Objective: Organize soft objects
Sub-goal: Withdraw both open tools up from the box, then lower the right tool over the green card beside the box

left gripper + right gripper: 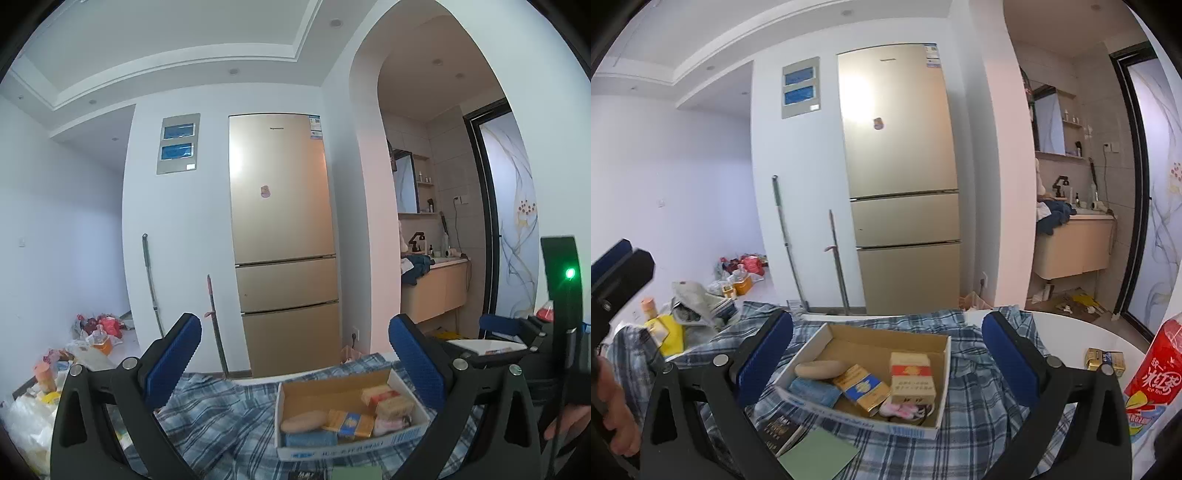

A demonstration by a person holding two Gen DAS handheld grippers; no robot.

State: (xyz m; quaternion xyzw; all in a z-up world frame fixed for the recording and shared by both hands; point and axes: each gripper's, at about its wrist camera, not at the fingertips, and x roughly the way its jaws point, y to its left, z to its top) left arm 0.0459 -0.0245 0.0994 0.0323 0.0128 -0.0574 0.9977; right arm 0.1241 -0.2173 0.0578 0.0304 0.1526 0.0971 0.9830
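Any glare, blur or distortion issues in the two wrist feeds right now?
Left wrist view: strong fisheye bending of walls, black vignette corners, window glare on the fridge door, green LED bloom at right; cardboard box reasonably sharp. Right wrist view: same barrel distortion, glare patch high on the fridge, red carton stretched at the edge, box contents legible.

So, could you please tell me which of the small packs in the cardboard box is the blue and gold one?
It is the blue and gold pack lying mid-box beside the tan oval object; the other two packs are red, white and tan.
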